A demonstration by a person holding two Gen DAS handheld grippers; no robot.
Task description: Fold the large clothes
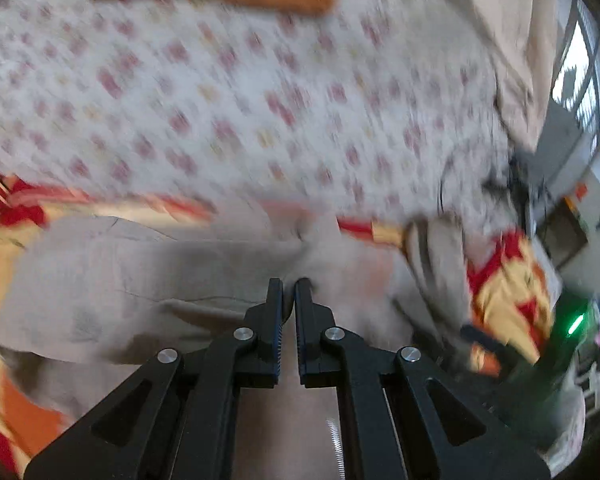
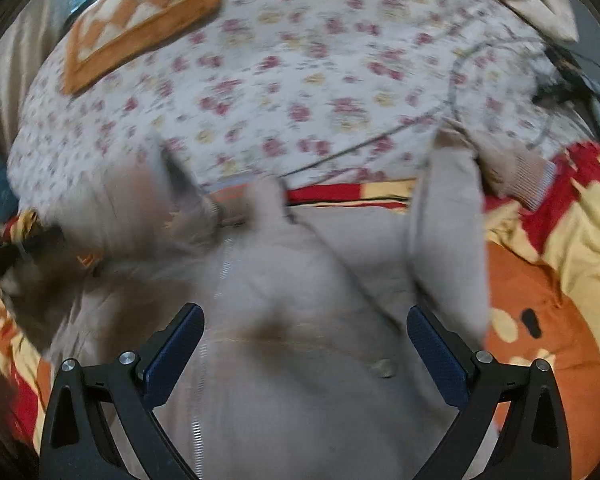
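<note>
Jacket (image 2: 284,320), a beige-grey zip-up garment, lies spread on a bed, over a red, yellow and orange blanket (image 2: 548,264) at the near edge, with a floral sheet (image 2: 300,80) beyond it and an orange-bordered pillow (image 2: 140,20) farther back. In the right wrist view its zip runs from near the camera away toward the sheet, so I judge the long axis to point roughly straight ahead of the right gripper (image 2: 304,336). That gripper stands wide open and holds nothing, hanging directly over the middle of the jacket's body; a sleeve (image 2: 448,240) lies along the right side, and its ribbed cuff (image 2: 532,180) lies on the blanket. The left gripper (image 1: 288,292) has its jaws drawn nearly together; cloth of the jacket (image 1: 140,280) sits right at the tips and seems pinched between them, though motion blur keeps me from being sure how much it has. In the right view a dark, blurred shape at the left edge, beside a raised blurred fold of cloth, is probably that left gripper lifting the jacket's left side. The coming move likely turns on this: the left side is already in hand, while the right sleeve lies just to the right of the open gripper, nearer to it than to the left one, so the right gripper would need to shift sideways and down to take it.
</note>
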